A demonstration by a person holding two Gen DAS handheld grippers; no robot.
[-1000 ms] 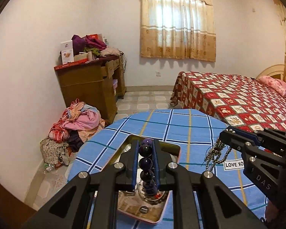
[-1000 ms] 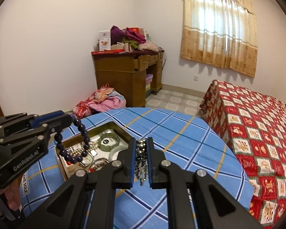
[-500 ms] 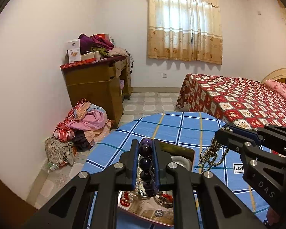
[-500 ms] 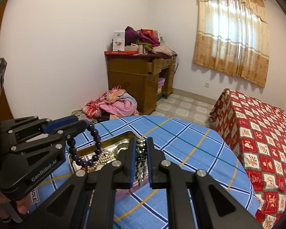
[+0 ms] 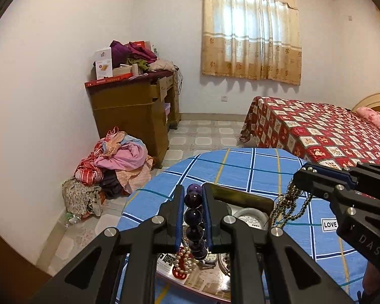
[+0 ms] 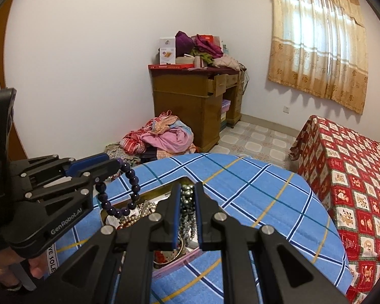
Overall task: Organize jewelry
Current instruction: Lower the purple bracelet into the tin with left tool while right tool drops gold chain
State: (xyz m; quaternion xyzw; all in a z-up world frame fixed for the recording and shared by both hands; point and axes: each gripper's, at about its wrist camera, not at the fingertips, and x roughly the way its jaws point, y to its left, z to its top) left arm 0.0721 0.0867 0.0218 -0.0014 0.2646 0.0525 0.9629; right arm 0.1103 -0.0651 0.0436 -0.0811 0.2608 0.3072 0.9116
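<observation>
The left gripper [image 5: 193,217] pinched a purple bead bracelet [image 5: 195,221] between its two blue-padded fingers [image 5: 179,221]. The beads ran in a line along the gap between the pads, one bead peeking past the tips and the lowest hanging toward the box below. From the right wrist view the same bracelet [image 6: 129,192] hung as a loop from the tip of the left gripper [image 6: 115,166], above the near corner of the box.

The right gripper [image 6: 188,212] had its fingers [image 6: 173,215] pressed close on a bunch of grey metallic bead strands [image 6: 187,210], which filled the narrow gap and dangled below it. In the left wrist view those strands [image 5: 288,209] drooped in several loops from the right gripper [image 5: 300,177], above the worktop just beside the box's far right edge.

One open jewelry box [image 5: 243,197] with a gold rim sat on the round worktop covered by a blue checked cloth [image 5: 240,167]. Inside lay a pearl strand [image 5: 186,259], a red piece [image 5: 178,272] touching it, and a pale bangle [image 5: 248,216]; the rest was hidden by the fingers. So two pieces were held, one per gripper, both over or beside the single box. A hand [image 6: 10,266] gripped the left handle.
</observation>
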